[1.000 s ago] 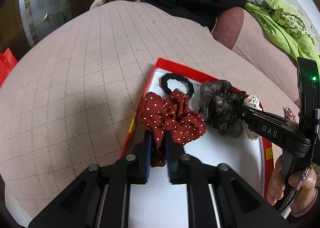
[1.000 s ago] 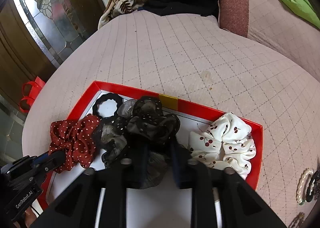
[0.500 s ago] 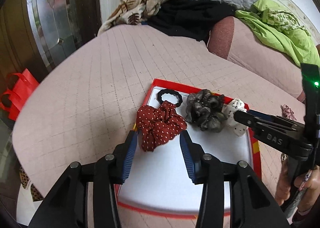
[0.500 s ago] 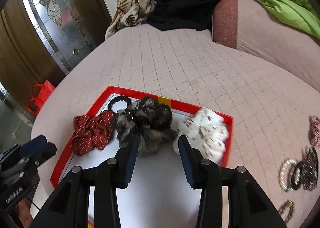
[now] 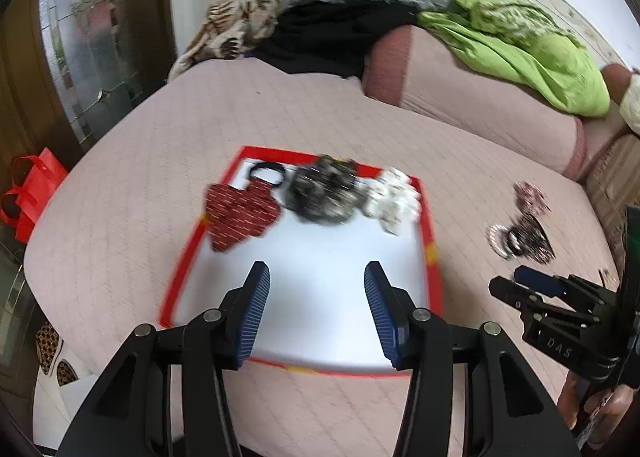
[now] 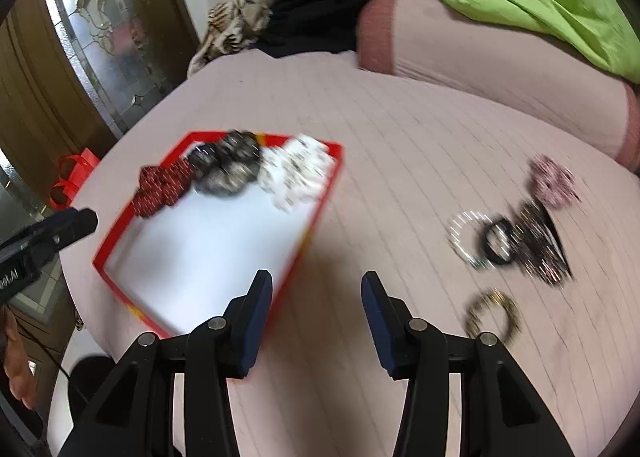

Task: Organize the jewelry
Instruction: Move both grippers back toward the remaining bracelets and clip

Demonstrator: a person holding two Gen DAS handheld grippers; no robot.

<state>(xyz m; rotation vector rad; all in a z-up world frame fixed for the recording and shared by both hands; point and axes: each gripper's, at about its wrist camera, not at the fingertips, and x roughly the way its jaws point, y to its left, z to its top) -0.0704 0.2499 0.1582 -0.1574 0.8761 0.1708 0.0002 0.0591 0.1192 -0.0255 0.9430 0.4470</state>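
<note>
Between picks: both tools empty, left tool (image 5: 316,311) and right tool (image 6: 316,311) jaws opening. Next: right reaches bracelets (image 6: 476,237) at 2 o'clock for tray (image 6: 320,213).

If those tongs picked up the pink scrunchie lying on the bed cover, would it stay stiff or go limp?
Probably limp: the pink scrunchie looks like gathered, puffy fabric, so it should squash and droop. It likely weighs little for its bulk. Lying flat on the quilted bed cover, it seems unlikely to roll.
</note>
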